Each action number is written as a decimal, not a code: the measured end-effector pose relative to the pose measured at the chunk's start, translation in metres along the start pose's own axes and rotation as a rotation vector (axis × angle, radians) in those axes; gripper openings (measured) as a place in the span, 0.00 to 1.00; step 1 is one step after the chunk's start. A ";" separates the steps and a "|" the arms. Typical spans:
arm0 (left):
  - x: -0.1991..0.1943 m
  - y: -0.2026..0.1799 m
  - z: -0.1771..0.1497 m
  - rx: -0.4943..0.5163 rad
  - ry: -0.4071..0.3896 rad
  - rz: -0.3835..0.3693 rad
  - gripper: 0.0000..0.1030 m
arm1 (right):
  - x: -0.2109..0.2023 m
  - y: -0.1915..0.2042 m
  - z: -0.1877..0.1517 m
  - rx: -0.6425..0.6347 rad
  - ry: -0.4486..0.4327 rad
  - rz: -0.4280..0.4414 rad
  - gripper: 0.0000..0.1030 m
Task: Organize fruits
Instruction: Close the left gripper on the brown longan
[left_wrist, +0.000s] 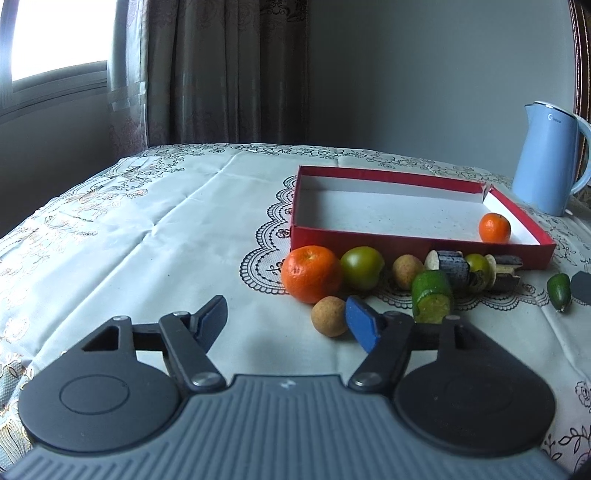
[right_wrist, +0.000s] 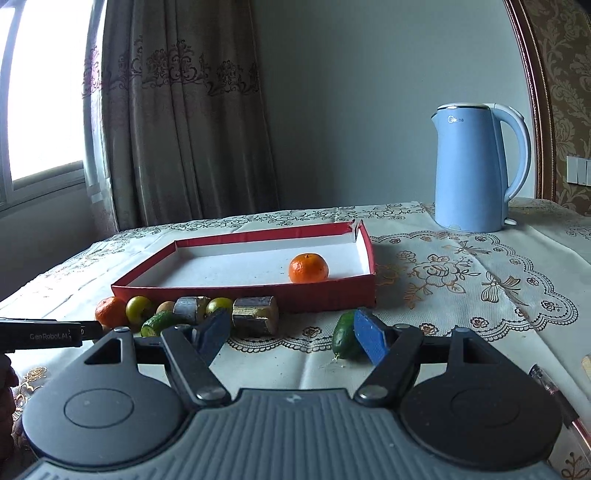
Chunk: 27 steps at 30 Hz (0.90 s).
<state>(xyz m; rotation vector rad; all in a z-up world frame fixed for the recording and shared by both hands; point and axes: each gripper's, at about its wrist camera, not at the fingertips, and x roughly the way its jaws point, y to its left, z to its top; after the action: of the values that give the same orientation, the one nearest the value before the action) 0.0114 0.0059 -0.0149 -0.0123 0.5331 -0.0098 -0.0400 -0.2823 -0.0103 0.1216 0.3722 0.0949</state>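
Red box (left_wrist: 417, 243): your landmark; one small orange (left_wrist: 494, 228) already lies inside, at its right end.
Loose fruit: the rest sits in a row just before the box's front wall, the big orange (left_wrist: 311, 272) at the left.
Left gripper (left_wrist: 286, 319): jaws part open, empty; the brown round fruit (left_wrist: 328, 316) sits just beside your right pad, so closing there may nudge it and set it rolling.
Right gripper (right_wrist: 291, 334): jaws part open, empty; the small cucumber (right_wrist: 342, 334) lies against the outer side of its right finger, so a sideways sweep could push it further from the box.
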 end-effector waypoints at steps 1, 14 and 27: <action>0.001 -0.002 0.000 0.010 0.003 -0.008 0.62 | 0.000 0.001 0.000 -0.004 -0.002 0.001 0.71; 0.008 -0.011 -0.001 0.057 0.010 -0.068 0.47 | -0.001 -0.002 0.000 0.010 -0.014 0.006 0.72; 0.012 -0.015 -0.001 0.070 0.032 -0.090 0.22 | -0.002 -0.003 0.000 0.020 -0.017 0.004 0.71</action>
<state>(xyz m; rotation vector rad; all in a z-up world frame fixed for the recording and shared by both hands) 0.0216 -0.0094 -0.0216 0.0318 0.5632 -0.1170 -0.0415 -0.2856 -0.0099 0.1425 0.3559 0.0944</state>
